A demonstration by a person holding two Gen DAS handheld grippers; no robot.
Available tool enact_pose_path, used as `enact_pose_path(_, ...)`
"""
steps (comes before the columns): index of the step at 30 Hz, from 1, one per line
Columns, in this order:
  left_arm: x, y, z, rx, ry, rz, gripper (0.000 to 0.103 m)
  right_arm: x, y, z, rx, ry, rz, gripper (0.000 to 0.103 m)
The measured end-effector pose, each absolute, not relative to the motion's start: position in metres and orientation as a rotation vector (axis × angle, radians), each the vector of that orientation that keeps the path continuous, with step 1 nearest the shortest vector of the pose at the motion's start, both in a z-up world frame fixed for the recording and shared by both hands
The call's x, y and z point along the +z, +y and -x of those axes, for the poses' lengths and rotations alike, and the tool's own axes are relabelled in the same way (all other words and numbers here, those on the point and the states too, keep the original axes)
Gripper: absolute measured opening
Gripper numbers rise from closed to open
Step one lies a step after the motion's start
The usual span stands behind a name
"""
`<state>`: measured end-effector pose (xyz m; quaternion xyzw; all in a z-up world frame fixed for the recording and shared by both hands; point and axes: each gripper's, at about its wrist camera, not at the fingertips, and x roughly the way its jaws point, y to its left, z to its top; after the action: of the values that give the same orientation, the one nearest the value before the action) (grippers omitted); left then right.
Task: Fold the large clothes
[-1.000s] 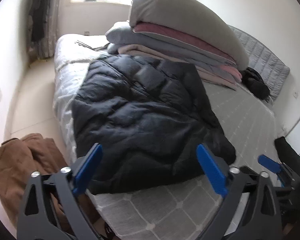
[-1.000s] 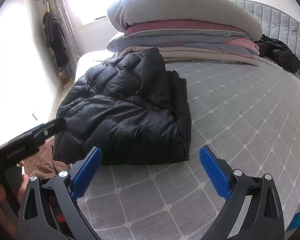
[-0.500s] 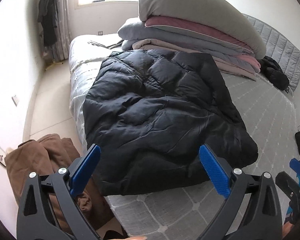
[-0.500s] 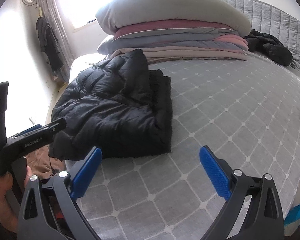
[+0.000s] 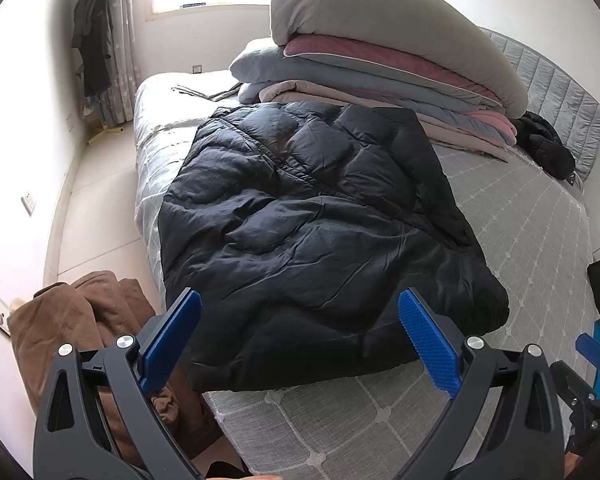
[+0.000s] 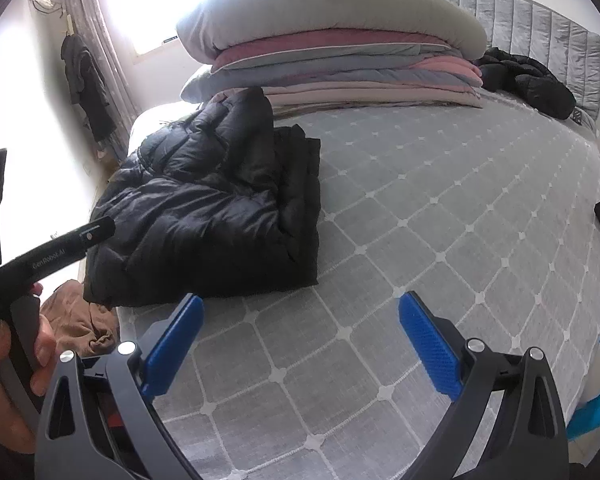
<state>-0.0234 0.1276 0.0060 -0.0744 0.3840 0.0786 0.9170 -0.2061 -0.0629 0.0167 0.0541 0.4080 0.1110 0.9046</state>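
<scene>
Currently black puffer jacket (image 5: 316,240) lies folded along the bed's (image 6: 440,240) left edge, near the front corner. Left gripper (image 5: 300,342) fingers apart, nothing between them; "GenRobot.AI" legible on its body. Right gripper (image 6: 300,344) fingers apart over bare quilt. Brown garment (image 5: 72,320) on floor.

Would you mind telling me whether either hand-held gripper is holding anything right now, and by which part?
Nothing is held. The left hand-held gripper and the right hand-held gripper both stand open, clear of the black puffer jacket.
</scene>
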Motion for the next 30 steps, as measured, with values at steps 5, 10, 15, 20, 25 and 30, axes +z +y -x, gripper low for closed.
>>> enact_pose_path(5, 0.006, 0.127, 0.023, 0.173, 0.798, 0.156, 0.096, 0.012, -0.064, 0.207, 0.231, 0.856, -0.113, 0.095)
enact_pose_path(10, 0.000, 0.135, 0.026, 0.145, 0.794, 0.246, 0.096, 0.008, -0.065, 0.206, 0.237, 0.873, -0.122, 0.095)
enact_pose_path(15, 0.006, 0.126, 0.029, 0.160, 0.738, 0.183, 0.095, 0.004, -0.067, 0.206, 0.240, 0.888, -0.133, 0.095)
enact_pose_path(20, 0.007, 0.119, 0.026, 0.183, 0.739, 0.130, 0.095, 0.005, -0.071, 0.208, 0.237, 0.887, -0.134, 0.095)
enact_pose_path(25, 0.006, 0.116, 0.025, 0.186, 0.753, 0.115, 0.096, 0.006, -0.077, 0.210, 0.227, 0.885, -0.141, 0.095)
enact_pose_path(30, 0.005, 0.116, 0.025, 0.180, 0.759, 0.120, 0.096, 0.004, -0.079, 0.211, 0.224, 0.889, -0.147, 0.095)
